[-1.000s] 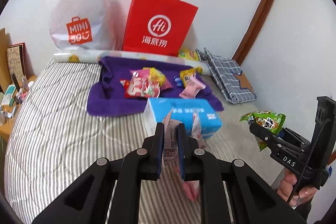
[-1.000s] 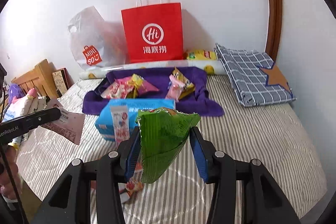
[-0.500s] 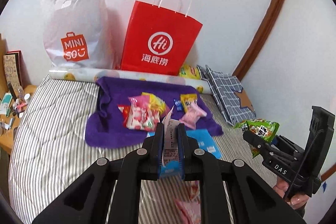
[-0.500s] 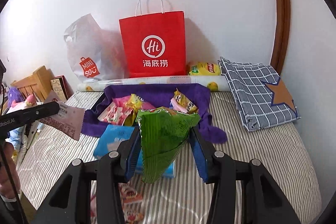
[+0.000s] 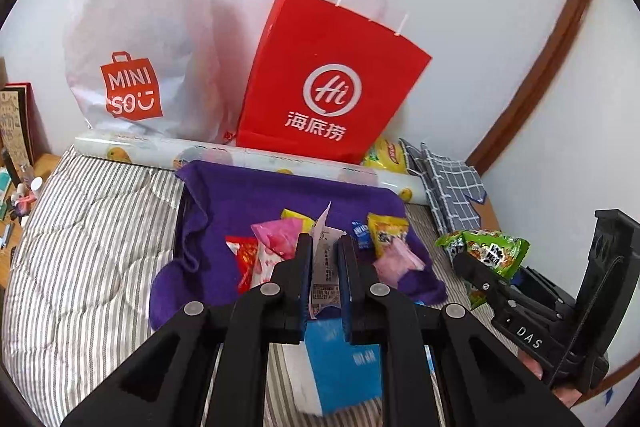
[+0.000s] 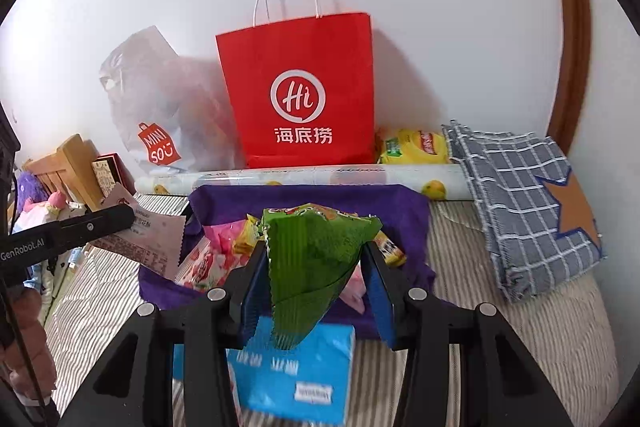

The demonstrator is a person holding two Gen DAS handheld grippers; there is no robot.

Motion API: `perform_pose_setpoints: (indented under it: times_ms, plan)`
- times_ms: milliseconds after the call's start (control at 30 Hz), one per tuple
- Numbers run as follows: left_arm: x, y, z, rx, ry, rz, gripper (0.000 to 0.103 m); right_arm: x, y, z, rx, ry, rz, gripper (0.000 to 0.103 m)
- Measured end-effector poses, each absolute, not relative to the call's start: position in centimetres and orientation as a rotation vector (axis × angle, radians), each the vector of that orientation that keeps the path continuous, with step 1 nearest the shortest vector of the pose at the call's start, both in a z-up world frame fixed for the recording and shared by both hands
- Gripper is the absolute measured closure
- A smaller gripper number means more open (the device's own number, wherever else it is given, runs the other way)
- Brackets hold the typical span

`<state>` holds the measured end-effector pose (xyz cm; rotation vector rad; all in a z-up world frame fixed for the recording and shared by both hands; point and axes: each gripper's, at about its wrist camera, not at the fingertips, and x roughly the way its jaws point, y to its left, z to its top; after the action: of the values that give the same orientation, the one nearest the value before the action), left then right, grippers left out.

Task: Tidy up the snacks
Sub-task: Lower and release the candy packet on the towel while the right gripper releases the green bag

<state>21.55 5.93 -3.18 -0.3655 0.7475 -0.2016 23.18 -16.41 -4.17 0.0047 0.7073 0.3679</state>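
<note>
My left gripper [image 5: 325, 247] is shut on a thin white snack packet [image 5: 325, 263] with printed text, held upright over the near edge of a purple towel [image 5: 248, 203]. My right gripper [image 6: 316, 259] is shut on a green snack bag [image 6: 316, 259], which bulges between the blue pads. Several snack packets [image 5: 276, 247] in pink, yellow and red lie on the towel. In the right wrist view the left gripper [image 6: 124, 217] shows at the left with the white packet [image 6: 152, 243]. The left wrist view shows the right gripper [image 5: 460, 259] at the right with the green bag [image 5: 488, 251].
A red paper bag [image 6: 298, 95] and a white plastic bag [image 5: 140, 39] lean on the wall behind a rolled sheet [image 5: 240, 155]. A blue tissue pack [image 6: 292, 371] lies on the striped bed [image 5: 92, 247]. A checked cloth [image 6: 528, 203] lies right; a wooden nightstand [image 5: 24, 187] stands left.
Both grippers have moved forward over the bed toward the purple towel and the bags, each keeping its packet. The blue tissue pack now lies beneath the fingers instead of ahead.
</note>
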Motion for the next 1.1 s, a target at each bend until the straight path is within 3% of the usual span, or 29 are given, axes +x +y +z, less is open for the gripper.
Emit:
perform_pose_setpoints:
  times_ms: [833, 900, 967, 1100]
  plan:
    - [27.6, 7.0, -8.5, -0.456, 0.825, -0.184, 0.09, 30.6, -13.6, -10.5, 0.011, 0.852, 0.387, 0.057]
    - [27.5, 7.3, -8.4, -0.439, 0.822, -0.153, 0.085, 30.6, -13.9, -10.4, 0.032, 0.846, 0.39, 0.057]
    - [27.4, 7.6, -8.2, -0.42, 0.825, -0.125, 0.065, 30.5, -14.2, -10.2, 0.056, 0.842, 0.403, 0.054]
    - [26.5, 8.2, -7.6, -0.407, 0.807, -0.11, 0.064, 29.9, -14.2, -9.4, 0.058, 0.832, 0.406, 0.051]
